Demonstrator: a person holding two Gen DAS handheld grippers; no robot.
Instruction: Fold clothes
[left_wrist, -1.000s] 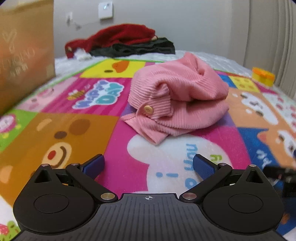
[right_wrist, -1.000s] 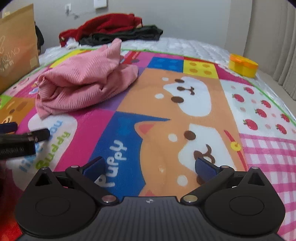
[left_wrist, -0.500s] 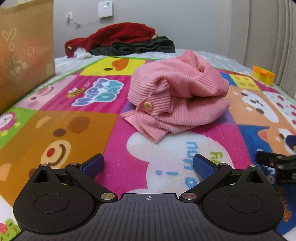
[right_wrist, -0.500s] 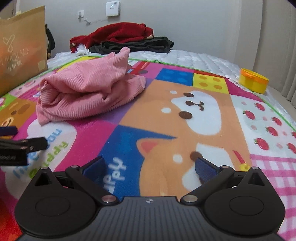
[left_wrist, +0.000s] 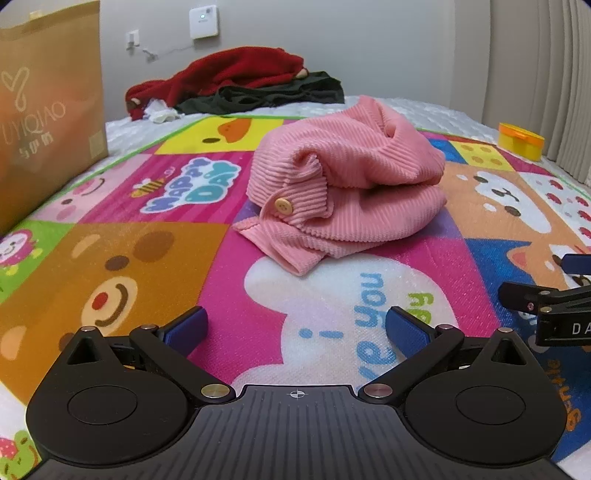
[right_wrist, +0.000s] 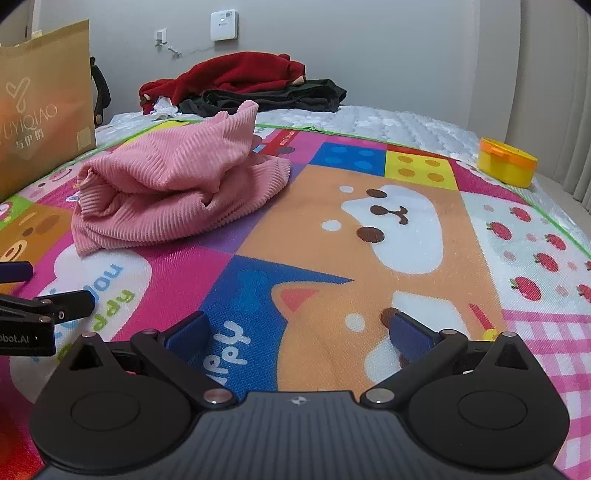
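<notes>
Bright cartoon mat (left_wrist: 155, 258) covers the bed. From the left view, the pink top (left_wrist: 347, 192) lies bunched ahead of the left gripper (left_wrist: 295, 328), spread wide, holding nothing. From the right view, the right gripper (right_wrist: 297, 332) is spread too, the top (right_wrist: 173, 181) off to its left.

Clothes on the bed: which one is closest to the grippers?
The pink garment, crumpled alone on the mat just ahead of both open grippers. The red garment and the dark garment are piled at the far edge by the wall.
</notes>
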